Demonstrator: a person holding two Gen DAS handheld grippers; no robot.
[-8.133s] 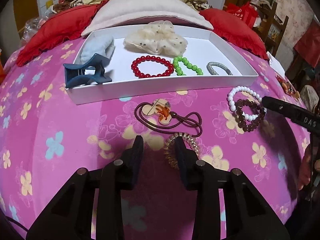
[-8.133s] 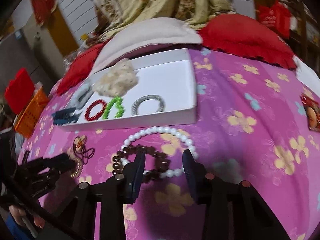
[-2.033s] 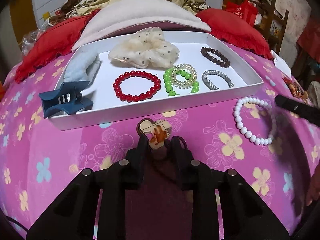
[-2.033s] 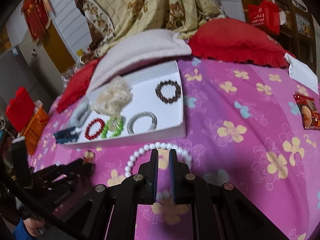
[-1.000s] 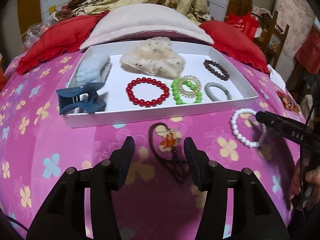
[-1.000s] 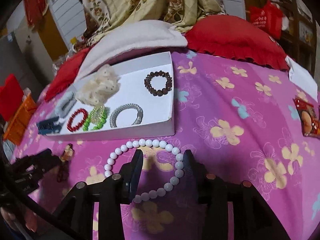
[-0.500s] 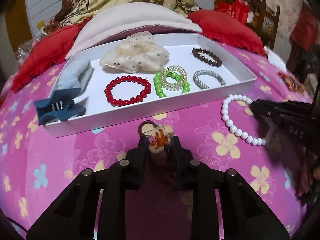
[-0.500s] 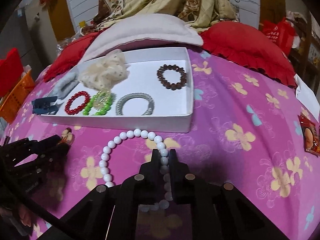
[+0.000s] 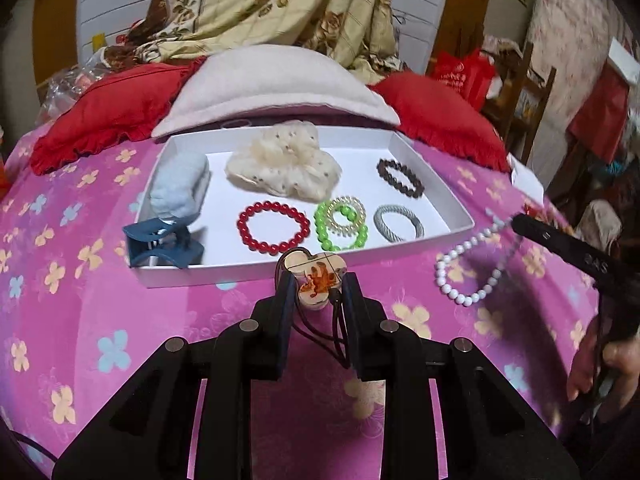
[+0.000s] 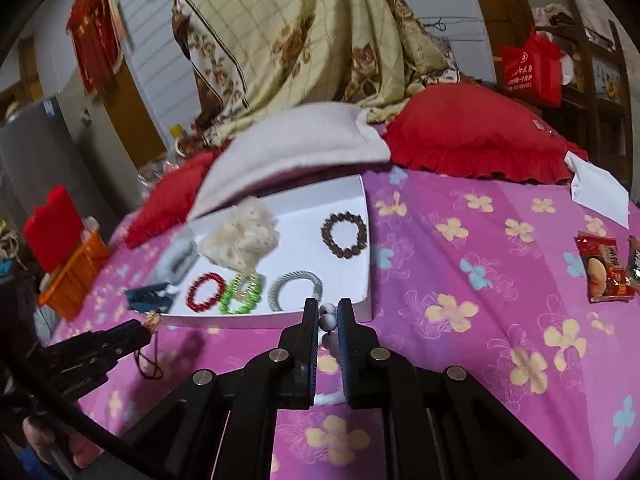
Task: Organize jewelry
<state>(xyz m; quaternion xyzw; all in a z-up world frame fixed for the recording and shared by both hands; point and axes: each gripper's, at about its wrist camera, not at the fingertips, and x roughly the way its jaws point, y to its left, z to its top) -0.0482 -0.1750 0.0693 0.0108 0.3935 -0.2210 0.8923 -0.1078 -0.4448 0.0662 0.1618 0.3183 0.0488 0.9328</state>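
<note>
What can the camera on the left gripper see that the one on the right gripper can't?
Only the left wrist view shows the white bead bracelet as a whole dangling loop and the flower pendant close up, pinched in the left gripper.

Only the right wrist view shows the snack packets and orange basket.

Both show the white tray, red bead bracelet and cream scrunchie.

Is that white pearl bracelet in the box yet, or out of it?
Out. The white bead bracelet hangs from the right gripper, beside the white tray.
</note>
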